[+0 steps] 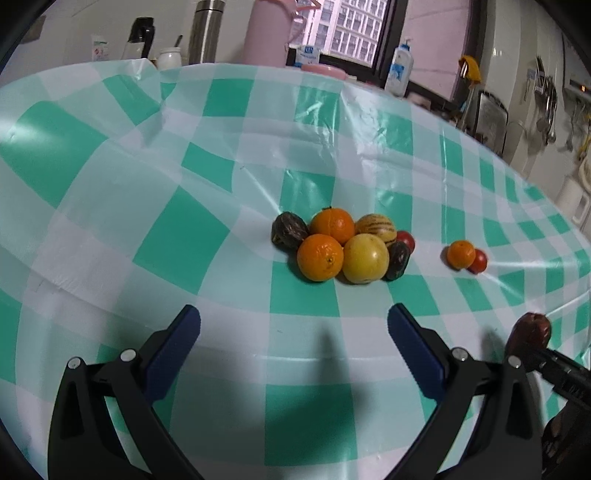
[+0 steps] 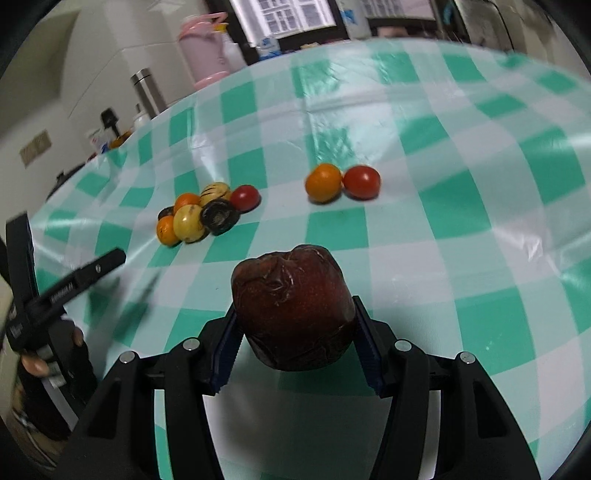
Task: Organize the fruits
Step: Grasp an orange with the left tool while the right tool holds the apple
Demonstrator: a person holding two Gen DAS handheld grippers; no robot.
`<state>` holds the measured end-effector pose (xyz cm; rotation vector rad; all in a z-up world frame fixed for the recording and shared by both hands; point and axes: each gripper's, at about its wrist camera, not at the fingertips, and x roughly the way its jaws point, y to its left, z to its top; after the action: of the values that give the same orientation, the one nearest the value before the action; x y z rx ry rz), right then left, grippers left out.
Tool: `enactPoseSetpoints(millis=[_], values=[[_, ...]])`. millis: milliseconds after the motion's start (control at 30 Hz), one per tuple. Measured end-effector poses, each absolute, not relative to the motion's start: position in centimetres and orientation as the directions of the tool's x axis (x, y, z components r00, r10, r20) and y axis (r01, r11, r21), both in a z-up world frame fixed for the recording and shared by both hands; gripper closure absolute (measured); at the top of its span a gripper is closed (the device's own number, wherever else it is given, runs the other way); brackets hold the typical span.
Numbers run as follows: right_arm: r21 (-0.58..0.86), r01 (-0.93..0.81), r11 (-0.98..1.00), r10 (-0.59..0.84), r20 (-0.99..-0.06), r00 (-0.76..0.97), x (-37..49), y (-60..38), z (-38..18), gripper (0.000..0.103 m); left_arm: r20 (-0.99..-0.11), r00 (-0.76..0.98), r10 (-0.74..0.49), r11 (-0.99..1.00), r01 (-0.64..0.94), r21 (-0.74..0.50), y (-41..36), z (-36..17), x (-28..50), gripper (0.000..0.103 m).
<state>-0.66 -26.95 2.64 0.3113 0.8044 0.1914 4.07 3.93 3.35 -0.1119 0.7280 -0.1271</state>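
Note:
My right gripper [image 2: 293, 314] is shut on a dark red wrinkled fruit [image 2: 291, 302] and holds it above the checkered tablecloth [image 2: 461, 229]; the fruit also shows at the right edge of the left wrist view [image 1: 530, 328]. My left gripper [image 1: 293, 321] is open and empty, short of a cluster of fruits: two oranges [image 1: 320, 256], a yellow fruit [image 1: 365, 258], a striped yellow one [image 1: 375, 225], dark ones [image 1: 289, 230] and a red tomato [image 1: 406, 240]. A small orange [image 1: 460, 254] and a red tomato [image 1: 479, 261] lie together to the right. The cluster [image 2: 199, 218] and the pair [image 2: 341, 181] lie ahead of the right gripper.
Along the table's far edge stand a steel flask [image 1: 206, 31], a pink jug [image 1: 267, 33], a white jar [image 1: 169, 58] and a lotion bottle [image 1: 399, 70]. Kitchen utensils hang on the right wall [image 1: 546, 107]. The left gripper shows at the left of the right wrist view [image 2: 66, 288].

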Motion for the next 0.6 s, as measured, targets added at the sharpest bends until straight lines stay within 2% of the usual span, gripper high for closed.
enactPoseSetpoints(millis=[100,300,367,467,600], values=[[0.361,-0.047,0.931,0.294,-0.67,0.682,-0.7,-27.2,2.6,0.048,-0.682,0.72,-0.13,0.991,0.069,-0.117,3.3,3.1,5.0,0.004],[0.372,-0.056,0.927,0.308,-0.665,0.68,-0.7,-27.2,2.6,0.047,-0.773,0.63,-0.082,0.997,0.063,-0.055,1.7,1.7,8.8,0.023],[0.373,-0.057,0.926,0.309,-0.664,0.681,-0.7,-27.2,2.6,0.047,-0.793,0.603,-0.082,0.996,0.062,-0.056,1.4,1.2,10.1,0.033],[0.376,-0.058,0.925,0.312,-0.663,0.68,-0.7,-27.2,2.6,0.047,-0.805,0.59,-0.064,0.998,0.054,-0.039,1.0,0.9,11.5,0.039],[0.376,-0.058,0.925,0.313,-0.664,0.679,-0.7,-27.3,2.5,0.047,-0.807,0.589,-0.045,0.999,0.045,-0.023,0.6,0.8,12.8,0.04]])
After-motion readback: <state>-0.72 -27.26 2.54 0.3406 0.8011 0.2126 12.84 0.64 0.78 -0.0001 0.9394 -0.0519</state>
